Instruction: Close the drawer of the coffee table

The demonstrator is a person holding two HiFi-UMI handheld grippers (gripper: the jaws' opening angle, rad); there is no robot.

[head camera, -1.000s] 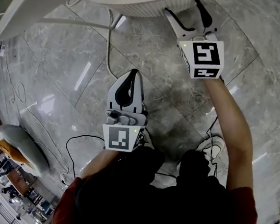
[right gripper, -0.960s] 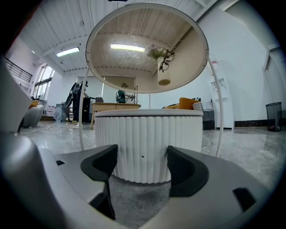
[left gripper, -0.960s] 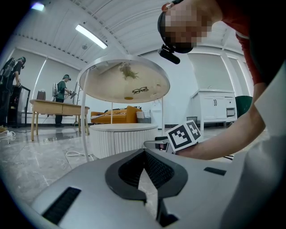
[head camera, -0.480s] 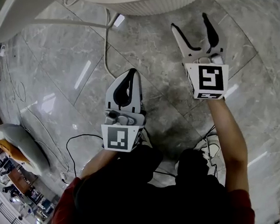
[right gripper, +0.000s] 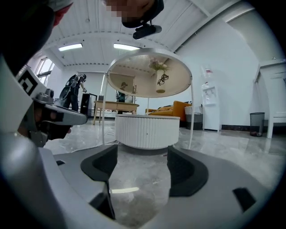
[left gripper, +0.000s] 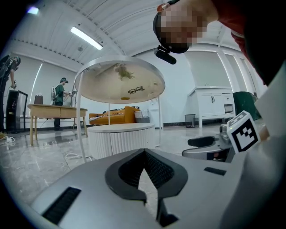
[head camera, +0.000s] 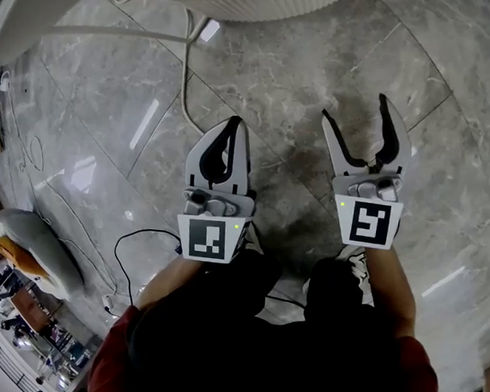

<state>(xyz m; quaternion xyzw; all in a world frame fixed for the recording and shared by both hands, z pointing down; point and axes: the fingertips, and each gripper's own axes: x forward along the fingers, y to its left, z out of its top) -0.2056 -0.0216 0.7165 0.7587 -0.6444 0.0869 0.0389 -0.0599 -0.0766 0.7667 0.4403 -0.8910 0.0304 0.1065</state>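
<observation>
White ribbed round desk [right gripper: 147, 132] shows no drawer protruding, so closing seems done; left gripper [head camera: 232, 127] has its fingers together, right gripper [head camera: 355, 108] has them apart and empty, both near the person.

In the head view the coffee table [head camera: 246, 6] is cut off by the upper edge, so that only a part of its ribbed wall is seen, and the upper end of the white cable [head camera: 185, 73] is lost beside it. In the right gripper view no drawer front can be told on that ribbed wall. The person's hands are hidden behind the marker cubes of the left hand-held gripper [head camera: 232, 125] and the right hand-held gripper [head camera: 355, 111]. The people [left gripper: 60, 94] at the wooden counter [left gripper: 49, 108] far behind are too small to be described.
</observation>
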